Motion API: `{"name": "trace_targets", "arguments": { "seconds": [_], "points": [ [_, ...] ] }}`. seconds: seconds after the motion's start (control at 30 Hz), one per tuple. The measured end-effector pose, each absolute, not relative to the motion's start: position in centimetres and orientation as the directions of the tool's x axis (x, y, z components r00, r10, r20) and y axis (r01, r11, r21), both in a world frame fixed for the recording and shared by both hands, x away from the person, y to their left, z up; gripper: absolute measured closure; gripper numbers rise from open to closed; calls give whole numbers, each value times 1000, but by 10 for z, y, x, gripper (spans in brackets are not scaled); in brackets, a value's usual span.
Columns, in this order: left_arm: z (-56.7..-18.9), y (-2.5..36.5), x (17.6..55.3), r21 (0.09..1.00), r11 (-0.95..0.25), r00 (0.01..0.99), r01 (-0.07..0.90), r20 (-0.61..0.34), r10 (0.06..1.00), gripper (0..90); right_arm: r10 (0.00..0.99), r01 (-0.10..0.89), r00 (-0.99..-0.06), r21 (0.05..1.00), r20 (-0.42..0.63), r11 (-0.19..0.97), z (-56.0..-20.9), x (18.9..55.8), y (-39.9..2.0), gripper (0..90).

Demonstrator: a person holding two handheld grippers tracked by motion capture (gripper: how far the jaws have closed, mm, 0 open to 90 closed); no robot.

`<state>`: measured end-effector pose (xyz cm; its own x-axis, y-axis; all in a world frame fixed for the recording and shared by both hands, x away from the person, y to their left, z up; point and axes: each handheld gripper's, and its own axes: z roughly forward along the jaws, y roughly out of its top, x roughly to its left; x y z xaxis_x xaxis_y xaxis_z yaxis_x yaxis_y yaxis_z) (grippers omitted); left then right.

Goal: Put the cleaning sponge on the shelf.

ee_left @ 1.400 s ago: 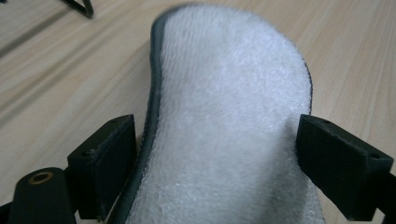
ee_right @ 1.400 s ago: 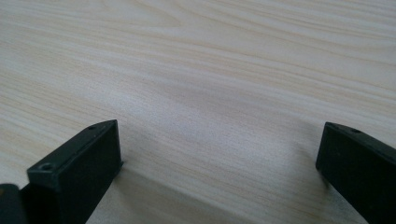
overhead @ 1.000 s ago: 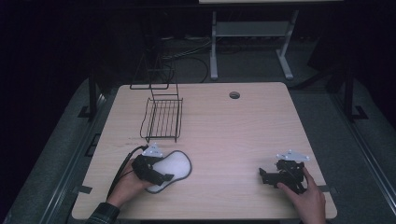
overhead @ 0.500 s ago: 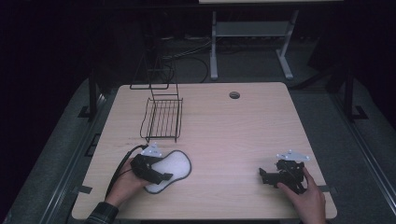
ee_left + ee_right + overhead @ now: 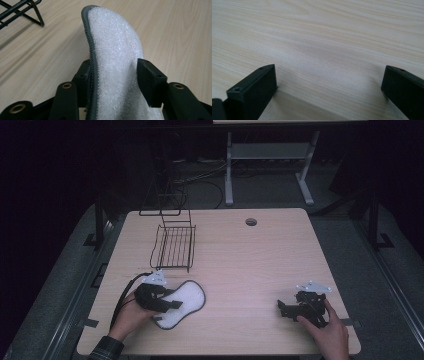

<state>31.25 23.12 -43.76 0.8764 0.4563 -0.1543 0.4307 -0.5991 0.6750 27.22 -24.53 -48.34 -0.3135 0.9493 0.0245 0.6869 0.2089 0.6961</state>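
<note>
Pale wood grain covers the one table (image 5: pixel 260 270) seen from the high view, and four things sit on it. One black wire rack (image 5: pixel 172 247) stands at the far left part, its back frame rising upright behind its basket. One fleecy white insole (image 5: pixel 182 302) with a dark grey edge lies near the front left, just in front of the rack and apart from it. One left gripper (image 5: pixel 162 301), held in a hand from the bottom left, reaches over the insole's near end, with its cable looping off to the left. One right gripper (image 5: pixel 287 309) rests on bare wood at the front right, well apart from the insole, with a hand (image 5: pixel 327 332) behind it. One round cable hole (image 5: pixel 251 222) sits near the table's far edge.

From the left gripper view, the insole (image 5: pixel 117 62) runs between the two black jaws, its grey stitched rim curled up on the left side. The jaws have just been closing on it; the left jaw lies against the rim and the right jaw presses the fleece, so the insole is pinched. One corner of the wire rack (image 5: pixel 22 11) shows at the upper left.

From the right gripper view, two black jaws stand spread wide over bare table (image 5: pixel 324 45), nothing between them.
</note>
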Motion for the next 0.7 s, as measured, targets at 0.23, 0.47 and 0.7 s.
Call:
{"name": "trace_targets", "arguments": {
  "seconds": [0.23,0.47,0.7],
  "points": [
    [-432,235,312,699,-562,873,443,-194,448,594,949,687,-313,696,25,209,-483,272,-245,0],
    [-428,238,313,711,-529,864,463,-229,448,642,949,687,-313,696,25,208,-483,272,-245,0],
    [-423,238,313,718,-513,862,470,-250,440,693,949,687,-313,696,25,209,-483,272,-245,0]
  ]
}}
